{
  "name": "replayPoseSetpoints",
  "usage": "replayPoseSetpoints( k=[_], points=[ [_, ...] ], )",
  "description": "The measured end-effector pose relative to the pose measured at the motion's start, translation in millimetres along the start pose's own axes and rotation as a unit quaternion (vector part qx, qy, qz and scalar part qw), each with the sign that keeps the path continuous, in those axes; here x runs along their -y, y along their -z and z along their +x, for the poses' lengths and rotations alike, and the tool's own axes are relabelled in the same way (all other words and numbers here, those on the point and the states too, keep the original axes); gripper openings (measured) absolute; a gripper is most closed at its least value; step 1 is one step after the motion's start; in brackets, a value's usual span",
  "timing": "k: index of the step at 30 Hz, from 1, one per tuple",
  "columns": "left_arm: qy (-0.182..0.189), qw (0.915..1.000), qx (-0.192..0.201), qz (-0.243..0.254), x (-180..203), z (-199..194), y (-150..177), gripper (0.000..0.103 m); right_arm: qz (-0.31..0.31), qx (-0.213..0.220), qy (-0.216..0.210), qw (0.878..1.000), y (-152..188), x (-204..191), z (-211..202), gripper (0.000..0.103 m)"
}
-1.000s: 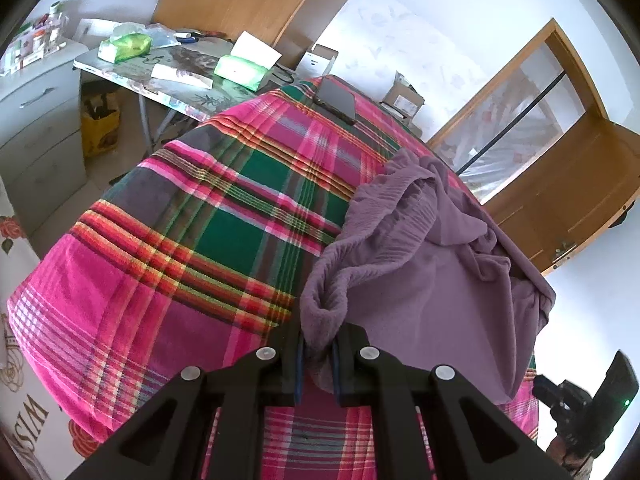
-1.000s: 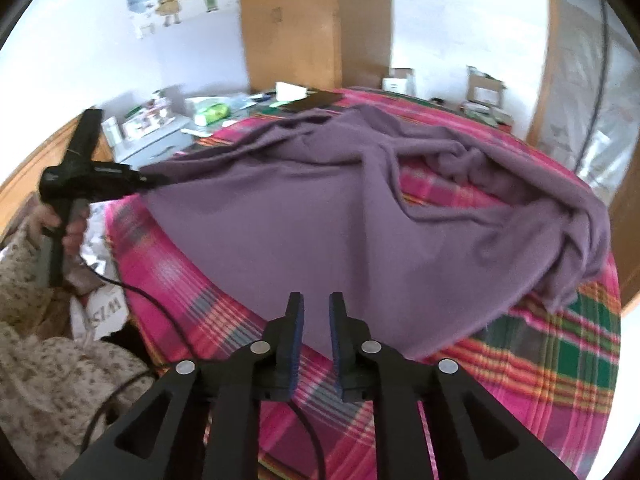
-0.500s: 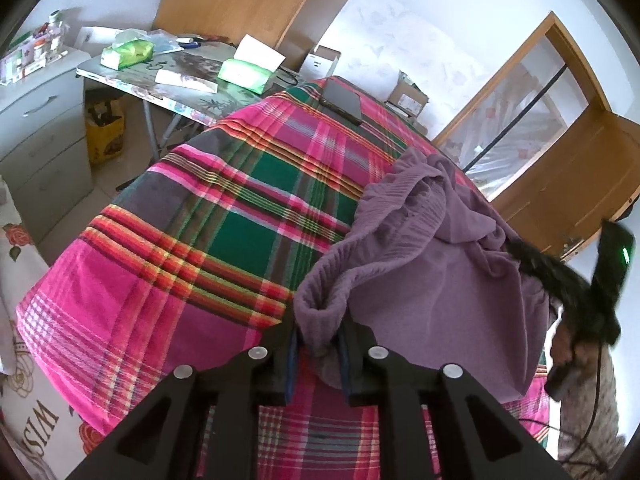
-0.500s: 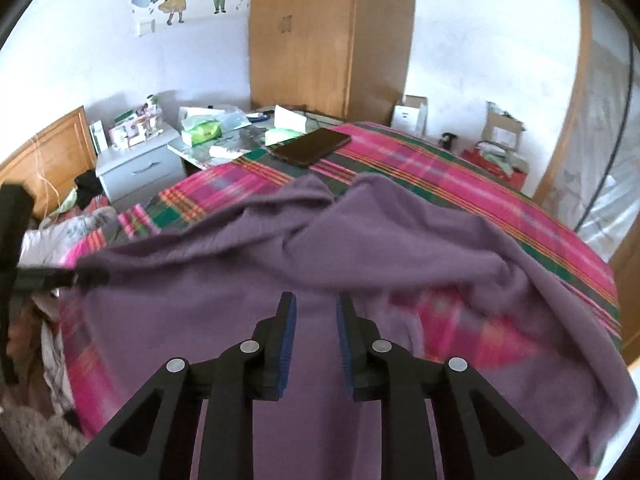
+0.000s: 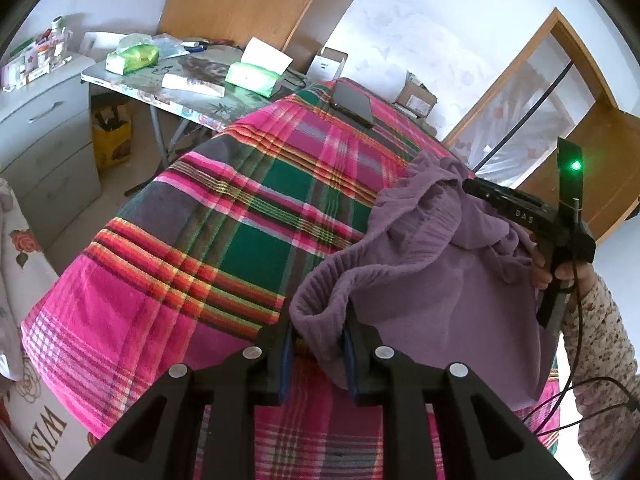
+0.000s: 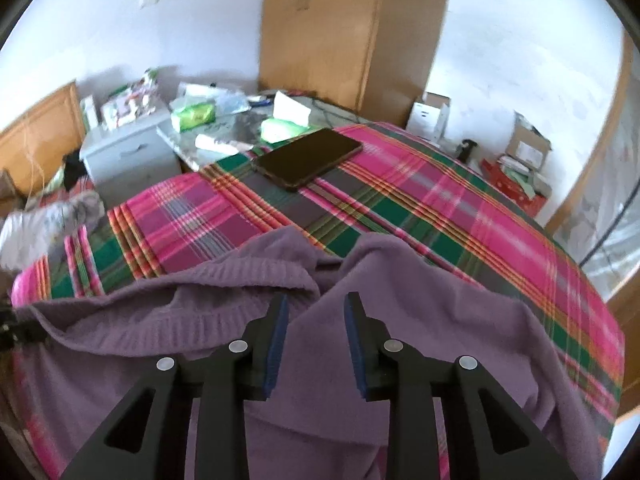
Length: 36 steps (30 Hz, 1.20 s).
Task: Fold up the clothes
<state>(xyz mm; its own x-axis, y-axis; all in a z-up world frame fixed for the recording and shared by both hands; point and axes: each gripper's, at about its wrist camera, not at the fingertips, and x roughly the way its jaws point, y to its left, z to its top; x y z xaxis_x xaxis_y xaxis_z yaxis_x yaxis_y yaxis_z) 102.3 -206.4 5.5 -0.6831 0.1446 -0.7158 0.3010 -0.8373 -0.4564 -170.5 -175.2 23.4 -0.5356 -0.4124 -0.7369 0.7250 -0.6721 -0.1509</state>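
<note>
A purple knit sweater point(image 5: 436, 280) lies rumpled on the pink and green plaid bedspread point(image 5: 224, 216). My left gripper point(image 5: 318, 344) is shut on the sweater's ribbed hem at the near edge of the bed. My right gripper point(image 6: 316, 320) is open and empty, with its fingers just above the sweater point(image 6: 420, 320) near its folded upper part. The right gripper also shows in the left wrist view point(image 5: 520, 216), held by a hand over the sweater's far side.
A dark phone point(image 6: 308, 158) lies on the plaid bedspread point(image 6: 460, 216) at the far end. A cluttered side table point(image 5: 176, 80) and a white drawer unit point(image 5: 44, 120) stand left of the bed. Boxes point(image 6: 524, 152) sit by the far wall.
My right gripper moved forward over the sweater toward its far side and its jaws opened wider. The left gripper kept its hold on the hem and shifted slightly.
</note>
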Motion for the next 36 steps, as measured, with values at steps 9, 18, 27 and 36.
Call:
replayPoseSetpoints(
  k=[9, 18, 27, 36],
  points=[
    [0.007, 1.0, 0.002, -0.006, -3.3, 2.9, -4.4, 0.022, -0.041, -0.026, -0.001, 0.999, -9.3, -8.5, 27.3, 0.028],
    [0.027, 0.9994, 0.005, -0.022, -10.4, 3.1, -5.7, 0.017, -0.047, 0.0, 0.002, 0.999, -33.6, -17.0, 22.1, 0.005],
    [0.045, 0.9982, 0.014, -0.038, -16.6, -4.3, -3.7, 0.014, -0.066, 0.022, 0.01, 0.998, -70.0, -38.9, 28.2, 0.005],
    [0.051, 0.9966, 0.006, -0.064, -28.3, -5.3, 1.3, 0.013, -0.104, 0.02, 0.0, 0.994, -106.2, -75.8, 55.0, 0.004]
  ],
)
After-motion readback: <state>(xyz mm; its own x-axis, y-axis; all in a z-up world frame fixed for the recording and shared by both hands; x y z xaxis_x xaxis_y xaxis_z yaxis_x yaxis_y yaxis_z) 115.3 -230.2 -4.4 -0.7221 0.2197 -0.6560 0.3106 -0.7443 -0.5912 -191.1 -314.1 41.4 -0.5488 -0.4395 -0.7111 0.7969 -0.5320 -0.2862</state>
